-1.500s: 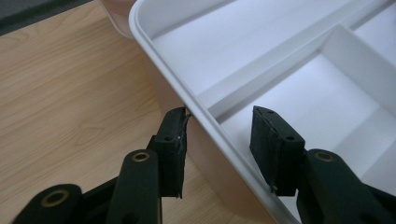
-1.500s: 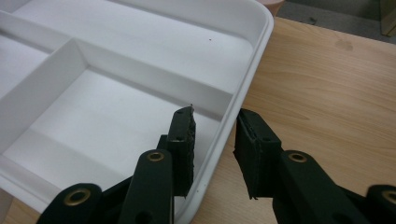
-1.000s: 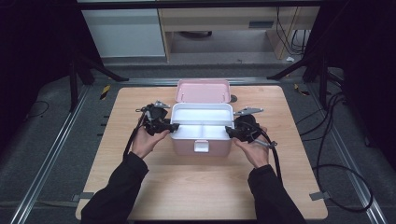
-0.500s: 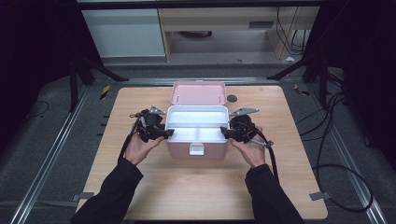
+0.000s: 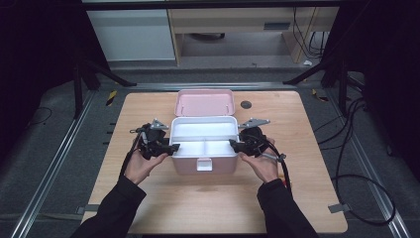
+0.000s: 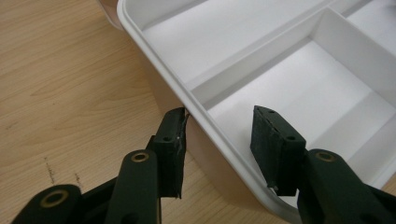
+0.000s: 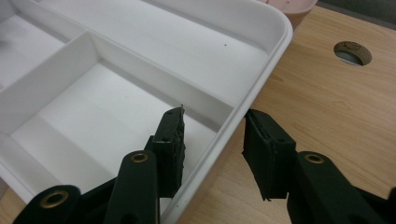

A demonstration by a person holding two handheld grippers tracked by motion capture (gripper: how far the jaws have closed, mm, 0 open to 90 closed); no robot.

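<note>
**Pink box, white tray, pale wood**

The box (image 5: 203, 166) and its raised lid (image 5: 204, 102) are coloured pale pink. The divided tray (image 5: 198, 130) is plain white. The table (image 5: 297, 139) is finished in light wood grain. Both grippers' jaws are seen black.

A light wooden desk (image 5: 208, 208) stood on a grey floor (image 5: 44, 188), with a round hole (image 5: 246, 104) near its far edge. Beyond it stood a pale cabinet (image 5: 133, 34), and black cables (image 5: 356, 163) lay beside its right edge.
</note>
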